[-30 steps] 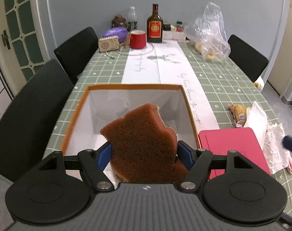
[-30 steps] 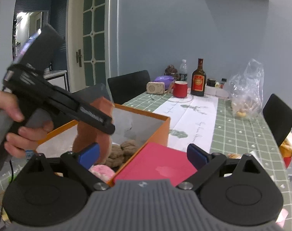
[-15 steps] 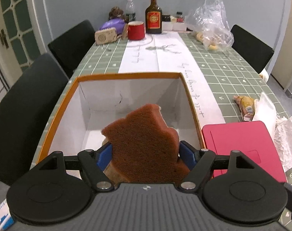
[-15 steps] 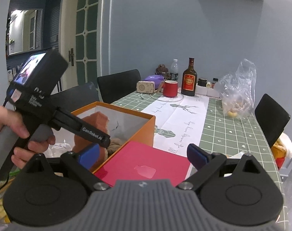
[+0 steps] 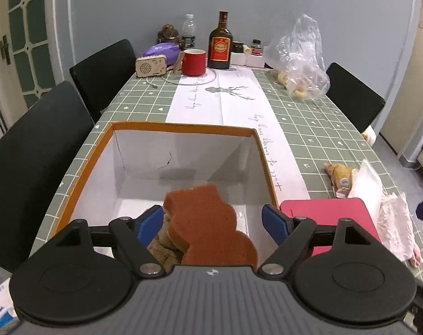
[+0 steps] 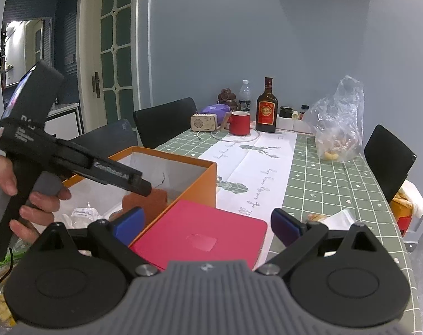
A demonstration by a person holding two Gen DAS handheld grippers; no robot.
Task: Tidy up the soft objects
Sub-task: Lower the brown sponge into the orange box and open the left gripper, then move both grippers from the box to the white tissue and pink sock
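Left wrist view: the left gripper (image 5: 211, 220) gaped wide over the box (image 5: 97, 162), the sponge (image 5: 208, 223) loose between its pads. The right gripper (image 6: 208, 223) hung wide and empty at the box's three o'clock.

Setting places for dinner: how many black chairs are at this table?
3. Two chairs line the table's left side, and one stands on the right near the far end. Others may be out of view.
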